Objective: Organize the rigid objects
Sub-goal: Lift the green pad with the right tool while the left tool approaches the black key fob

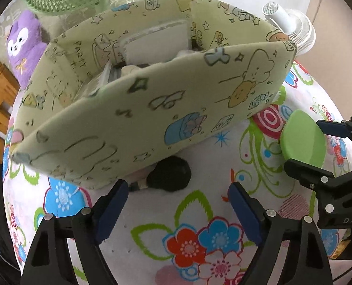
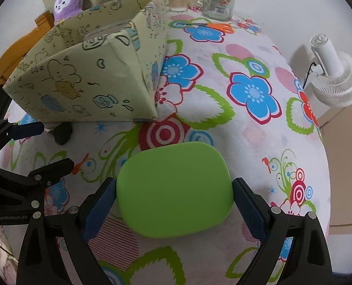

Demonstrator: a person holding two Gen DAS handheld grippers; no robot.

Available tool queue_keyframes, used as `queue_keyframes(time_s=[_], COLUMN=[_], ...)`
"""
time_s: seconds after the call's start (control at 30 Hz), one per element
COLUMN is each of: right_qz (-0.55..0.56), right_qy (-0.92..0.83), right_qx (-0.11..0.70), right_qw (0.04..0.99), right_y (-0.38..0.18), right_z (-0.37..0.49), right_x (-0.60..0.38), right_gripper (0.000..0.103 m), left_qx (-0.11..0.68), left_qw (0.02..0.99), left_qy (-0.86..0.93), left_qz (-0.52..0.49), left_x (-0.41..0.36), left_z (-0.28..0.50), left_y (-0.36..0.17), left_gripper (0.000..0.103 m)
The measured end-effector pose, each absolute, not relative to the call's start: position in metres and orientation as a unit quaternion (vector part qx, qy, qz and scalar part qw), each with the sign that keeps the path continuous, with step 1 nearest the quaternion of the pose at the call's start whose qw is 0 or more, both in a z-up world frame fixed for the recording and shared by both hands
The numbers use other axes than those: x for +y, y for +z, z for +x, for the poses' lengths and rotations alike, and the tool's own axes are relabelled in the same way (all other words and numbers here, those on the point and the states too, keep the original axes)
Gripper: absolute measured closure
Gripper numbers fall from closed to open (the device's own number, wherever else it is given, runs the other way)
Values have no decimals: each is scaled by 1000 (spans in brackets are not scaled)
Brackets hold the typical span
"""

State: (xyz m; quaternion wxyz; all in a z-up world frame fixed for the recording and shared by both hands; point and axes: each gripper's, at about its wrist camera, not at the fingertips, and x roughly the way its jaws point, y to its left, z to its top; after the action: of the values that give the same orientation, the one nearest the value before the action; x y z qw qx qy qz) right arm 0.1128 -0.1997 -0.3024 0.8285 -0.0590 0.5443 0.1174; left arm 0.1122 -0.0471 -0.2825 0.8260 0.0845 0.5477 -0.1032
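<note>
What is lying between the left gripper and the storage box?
A small black object lies on the floral cloth, just ahead of the left gripper and at the foot of the box. The left wrist view shows it best.

text: "PARTY" on fabric bin [image 1: 81,57] inner wall | "DAS" on right tongs [image 1: 302,142] body

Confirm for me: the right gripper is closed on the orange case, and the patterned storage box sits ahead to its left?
Not quite. The case between the right gripper's pads is green, not orange, as the right wrist view shows. The patterned storage box does sit ahead to its left.
</note>
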Motion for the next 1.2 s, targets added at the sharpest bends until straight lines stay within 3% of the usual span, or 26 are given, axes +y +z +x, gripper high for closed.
queue_keyframes(time_s=[0.4,0.57,0.63,0.7,1.2], right_qz=[-43,-41,-41,-41,-45], right_qy=[118,118,117,118,126], right_qx=[555,557,557,558,552], right_qw=[823,821,821,820,823], right_y=[-308,-309,-309,-309,-300], right_z=[115,115,115,115,106], right_x=[-206,-205,-205,-204,-190], right_gripper=[7,7,7,7,7], left_qx=[547,543,543,545,552], left_qw=[825,828,829,828,819], left_qy=[-108,-105,-98,-103,-125], left_qz=[93,96,95,89,89], left_x=[-61,-49,-44,-39,-45], left_z=[126,113,114,115,93], left_y=[-290,-283,-281,-279,-272], left_gripper=[24,42,60,64,66])
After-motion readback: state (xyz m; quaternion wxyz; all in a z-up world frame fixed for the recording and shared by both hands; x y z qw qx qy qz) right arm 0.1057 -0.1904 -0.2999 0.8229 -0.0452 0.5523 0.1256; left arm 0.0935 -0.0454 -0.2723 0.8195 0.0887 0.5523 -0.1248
